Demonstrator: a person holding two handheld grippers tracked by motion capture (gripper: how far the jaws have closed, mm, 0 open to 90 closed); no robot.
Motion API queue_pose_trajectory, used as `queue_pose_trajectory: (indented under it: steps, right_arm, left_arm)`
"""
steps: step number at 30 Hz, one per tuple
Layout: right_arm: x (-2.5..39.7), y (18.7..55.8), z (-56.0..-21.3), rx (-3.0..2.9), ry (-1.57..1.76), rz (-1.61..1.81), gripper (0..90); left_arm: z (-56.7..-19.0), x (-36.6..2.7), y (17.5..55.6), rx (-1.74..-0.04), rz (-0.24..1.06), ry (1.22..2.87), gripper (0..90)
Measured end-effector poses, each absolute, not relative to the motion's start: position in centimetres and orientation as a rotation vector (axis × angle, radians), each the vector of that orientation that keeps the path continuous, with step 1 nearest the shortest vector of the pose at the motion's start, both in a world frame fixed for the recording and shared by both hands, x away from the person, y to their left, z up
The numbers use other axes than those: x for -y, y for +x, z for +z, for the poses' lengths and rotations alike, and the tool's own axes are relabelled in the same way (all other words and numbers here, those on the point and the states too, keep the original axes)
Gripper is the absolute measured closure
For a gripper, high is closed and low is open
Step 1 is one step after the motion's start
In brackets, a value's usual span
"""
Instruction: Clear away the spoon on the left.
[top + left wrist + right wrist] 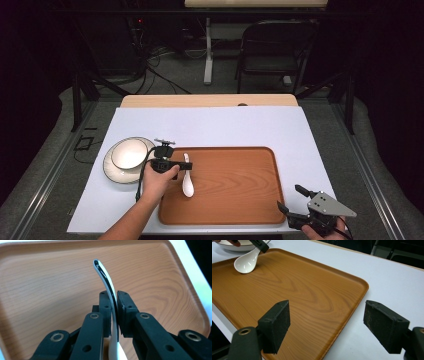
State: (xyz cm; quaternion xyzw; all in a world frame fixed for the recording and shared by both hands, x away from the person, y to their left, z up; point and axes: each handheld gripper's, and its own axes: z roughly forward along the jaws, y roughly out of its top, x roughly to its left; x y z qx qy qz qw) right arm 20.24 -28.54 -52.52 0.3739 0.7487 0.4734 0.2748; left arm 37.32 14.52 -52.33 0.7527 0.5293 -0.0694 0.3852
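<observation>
The left gripper [114,300] is clamped on the handle of the white spoon [187,184], which rests at the tray's [235,200] nine o'clock edge. At five o'clock off the tray, the right gripper [327,325] is spread wide, holding nothing.

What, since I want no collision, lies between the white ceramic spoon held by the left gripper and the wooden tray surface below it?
Nothing visible does. The left gripper is shut on the handle of the white ceramic spoon, and the brown wooden tray around and beneath the spoon's bowl is bare wood. The right gripper hangs open off the tray's near right corner.
</observation>
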Motion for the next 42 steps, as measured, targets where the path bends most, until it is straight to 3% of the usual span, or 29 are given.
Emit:
queue_pose_trajectory:
  steps: [21,32,42]
  right_arm:
    - [28.5,20.2,-52.5,-2.012,1.002,1.272,21.0]
    - [28.5,20.2,-52.5,-2.012,1.001,1.271,21.0]
    - [28.6,20.2,-52.5,-2.012,1.003,1.273,21.0]
  left_arm:
    - [-54.0,-15.0,38.0,-1.427,-0.209,1.881,72.9]
    - [-54.0,-15.1,38.0,-1.444,-0.173,1.929,61.4]
    - [-53.9,-15.1,37.9,-1.447,-0.132,1.960,57.7]
